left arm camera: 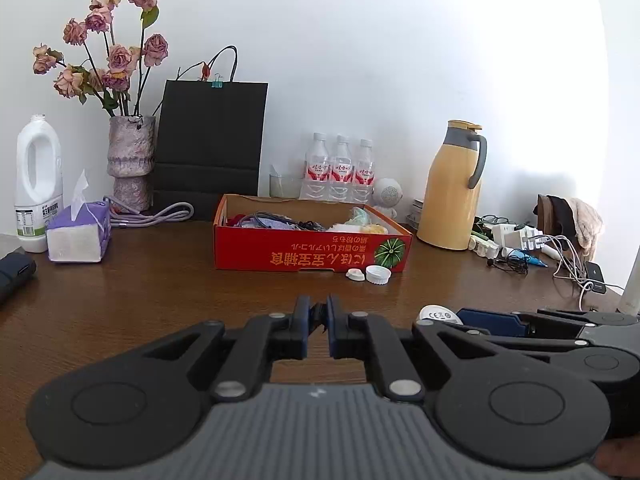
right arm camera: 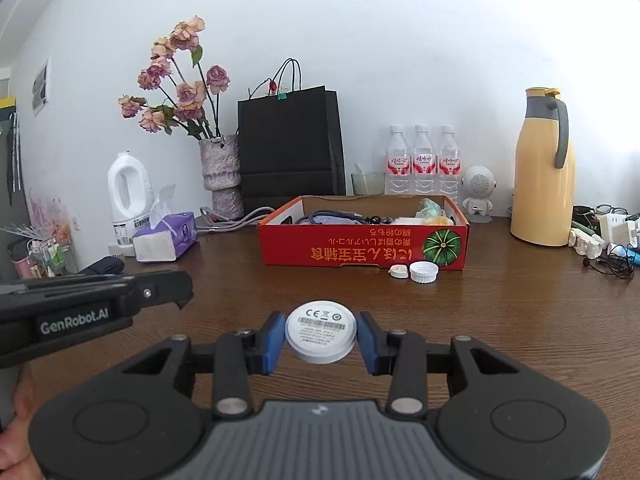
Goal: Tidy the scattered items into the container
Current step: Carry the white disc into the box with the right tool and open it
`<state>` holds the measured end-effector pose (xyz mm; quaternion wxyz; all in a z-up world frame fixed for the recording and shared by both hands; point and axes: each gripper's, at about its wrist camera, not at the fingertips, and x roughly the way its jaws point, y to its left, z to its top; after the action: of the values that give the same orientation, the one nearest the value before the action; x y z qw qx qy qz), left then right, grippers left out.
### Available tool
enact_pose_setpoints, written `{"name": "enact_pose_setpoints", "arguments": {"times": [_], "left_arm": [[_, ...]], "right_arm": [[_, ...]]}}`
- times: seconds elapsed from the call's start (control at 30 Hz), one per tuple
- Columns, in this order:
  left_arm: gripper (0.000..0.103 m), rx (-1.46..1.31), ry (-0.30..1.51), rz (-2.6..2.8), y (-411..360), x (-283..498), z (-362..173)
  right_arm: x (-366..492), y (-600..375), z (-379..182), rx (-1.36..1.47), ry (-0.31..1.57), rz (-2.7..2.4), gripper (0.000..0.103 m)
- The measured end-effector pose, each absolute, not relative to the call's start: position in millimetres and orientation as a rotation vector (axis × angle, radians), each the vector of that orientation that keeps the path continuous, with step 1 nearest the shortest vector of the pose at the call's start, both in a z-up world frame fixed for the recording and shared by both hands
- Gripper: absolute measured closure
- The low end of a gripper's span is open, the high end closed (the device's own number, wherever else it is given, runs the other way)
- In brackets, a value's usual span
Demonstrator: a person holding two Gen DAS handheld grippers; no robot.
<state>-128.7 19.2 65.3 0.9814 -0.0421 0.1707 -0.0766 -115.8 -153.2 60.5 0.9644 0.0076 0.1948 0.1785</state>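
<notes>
Right wrist view: the right gripper [right arm camera: 321, 340], lower centre of the frame, pinches a white disc [right arm camera: 321, 338] by its rim between the blue pads [right arm camera: 272, 344], labelled face up and tilted toward the lens. The disc is round and has no long axis; its flat face lies roughly level. The red box [right arm camera: 362, 246] sits straight ahead, above the disc at frame centre, its long axis running left to right across the frame and its open top already holding cables and soft items. Two loose caps [right arm camera: 416, 271] lie on the table [right arm camera: 520, 300] just before the box's right front corner. Left wrist view: the left gripper [left arm camera: 319, 322], lower centre, has its jaws pressed nearly together on a small dark scrap [left arm camera: 319, 316] whose identity cannot be told. The box is ahead of this gripper too, at frame centre. Judged from both views, the two grippers stand about equally near the box, side by side, so a forward carry over its near wall would serve either load.
</notes>
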Motion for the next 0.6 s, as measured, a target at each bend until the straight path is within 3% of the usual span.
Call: {"name": "enact_pose_setpoints", "arguments": {"times": [0.23, 0.6], "left_arm": [[0.094, -0.103, 0.309, -0.151, 25.0, -88.2, 90.8], [0.094, -0.145, 0.265, -0.106, 32.3, 131.5, 184.0]], "right_arm": [[-85.3, -166.6, 89.0, 0.082, 0.345, 0.336, 0.065], [131.3, -158.2, 193.6, 0.102, 0.314, 0.318, 0.065]]}}
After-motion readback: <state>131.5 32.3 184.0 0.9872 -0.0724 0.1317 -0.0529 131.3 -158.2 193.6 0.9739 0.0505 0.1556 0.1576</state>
